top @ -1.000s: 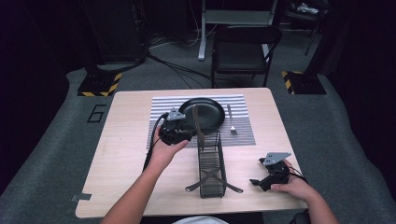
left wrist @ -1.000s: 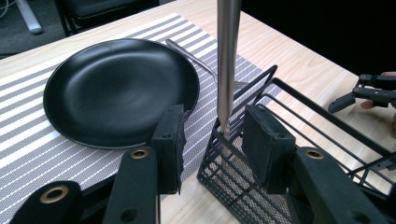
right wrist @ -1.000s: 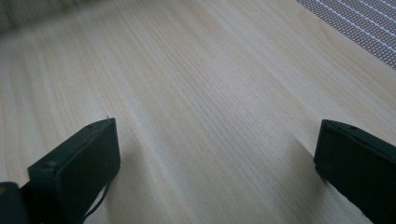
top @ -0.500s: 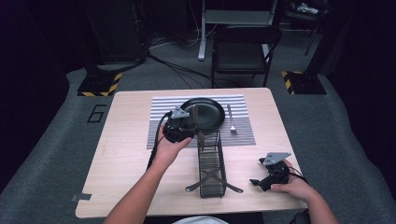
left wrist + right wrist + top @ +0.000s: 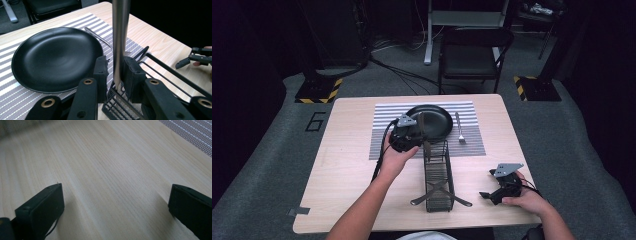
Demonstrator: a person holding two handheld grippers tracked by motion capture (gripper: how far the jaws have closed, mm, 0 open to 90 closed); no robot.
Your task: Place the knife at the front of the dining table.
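Note:
A metal utensil handle (image 5: 119, 37) stands upright at the far end of a black wire rack (image 5: 438, 175). My left gripper (image 5: 115, 71) has it between its jaws, which have just been closing. The right pad (image 5: 131, 75) is against the handle, while a thin gap still shows on the left-pad side. In the high view my left gripper (image 5: 417, 136) sits at the near rim of the black plate (image 5: 434, 120). My right gripper (image 5: 493, 192) rests open at the table's front right, with bare wood between its jaws (image 5: 115, 200).
The black plate (image 5: 55, 57) lies on a striped placemat (image 5: 384, 135) with a fork (image 5: 459, 129) to its right. The wire rack (image 5: 165, 70) runs toward the table's front edge. A dark chair (image 5: 474, 55) stands beyond the table.
My left gripper has shifted slightly right, to the upright handle at the rack's far end. The right hand has stayed put.

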